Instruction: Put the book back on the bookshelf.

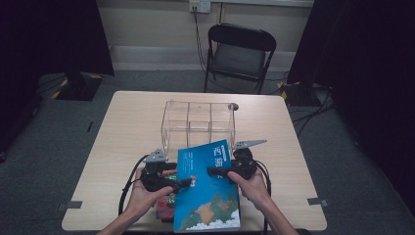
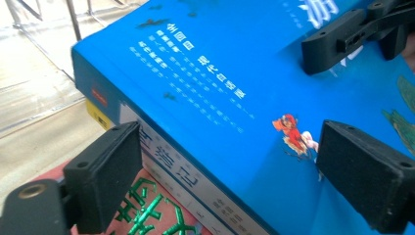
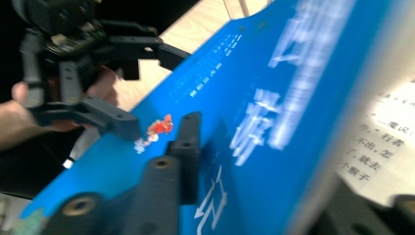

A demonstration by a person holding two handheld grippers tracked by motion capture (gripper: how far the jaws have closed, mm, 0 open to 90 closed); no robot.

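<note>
book: blue book [image 1: 208, 188] is sitting at near table [image 1: 127, 127] edge, overlapping red book [image 1: 165, 208] | left gripper [image 1: 183, 182]: jaws apart, straddling spine, not pinching | right gripper [image 1: 215, 171]: clamping front cover, pages showing | progress: cover being lifted, clear organizer [image 1: 198, 125] empty behind, placing not yet done

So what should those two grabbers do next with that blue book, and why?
Probably the right gripper should finish pinching the blue book's front cover, which already stands lifted off the pages with one jaw on top. The left gripper straddles the spine edge with open jaws, so it can steady the book over the red book beneath.
</note>
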